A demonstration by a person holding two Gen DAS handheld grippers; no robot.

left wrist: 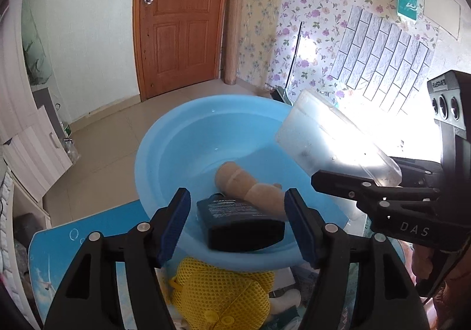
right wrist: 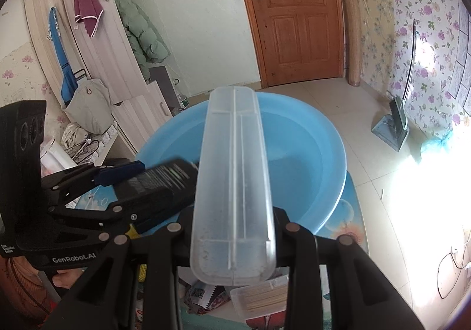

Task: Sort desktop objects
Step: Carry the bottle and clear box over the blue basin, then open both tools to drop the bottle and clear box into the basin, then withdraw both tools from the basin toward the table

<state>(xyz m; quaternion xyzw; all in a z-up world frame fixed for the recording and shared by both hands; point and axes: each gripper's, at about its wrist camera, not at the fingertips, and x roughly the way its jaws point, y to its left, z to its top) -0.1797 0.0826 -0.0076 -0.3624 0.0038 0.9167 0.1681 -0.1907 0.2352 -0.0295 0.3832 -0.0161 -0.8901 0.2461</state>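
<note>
Strong daylight pours in from the right of the blue basin (left wrist: 206,135), blowing the floor (right wrist: 412,182) and floral wall (left wrist: 318,44) to white glare. Fisheye bending curves the door (right wrist: 294,20); dark vignette rims both views.

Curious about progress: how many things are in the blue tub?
2: a tan plush toy mid-tub, and a dark bottle by the blue tub's near rim, between the left tongs. The bottle may hide more.

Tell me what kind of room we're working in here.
Most likely a bedroom or living space in a home: a wooden panel door, floral wallpaper, and a wardrobe with a towel and a padded coat hanging on it. The blue basin sits on a low table.
</note>
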